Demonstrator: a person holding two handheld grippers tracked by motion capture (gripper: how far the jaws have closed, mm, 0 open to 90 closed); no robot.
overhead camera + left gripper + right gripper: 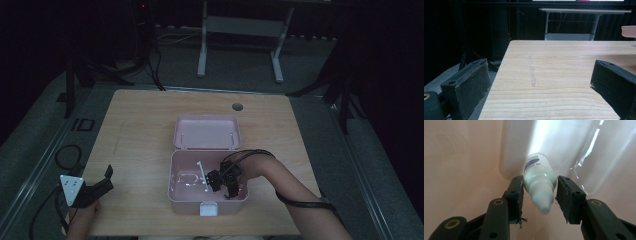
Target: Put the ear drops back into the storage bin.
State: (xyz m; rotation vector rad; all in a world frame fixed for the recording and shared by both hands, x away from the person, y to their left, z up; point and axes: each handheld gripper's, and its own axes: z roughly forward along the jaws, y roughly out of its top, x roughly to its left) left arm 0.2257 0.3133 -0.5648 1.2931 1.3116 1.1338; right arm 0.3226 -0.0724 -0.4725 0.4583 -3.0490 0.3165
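A pink box [186,205] stands open near the table's front edge, its lid [206,132] tipped back behind it. My right gripper [220,183] reaches down inside the box. In the right gripper view its jaws [540,192] are shut on a small white dropper bottle [537,173] with a blue-printed label, cap pointing back toward the camera, close over the pink floor [461,157]. My left gripper [102,184] rests at the table's front left corner, open [539,82], with bare wood between its jaws.
Crinkled clear plastic [599,157] lies inside the box beside the bottle. A white latch [208,209] sits on the box's front. A round cable hole [237,106] marks the table's far side. A metal table frame [240,30] stands beyond; cables [67,155] lie on the floor at left.
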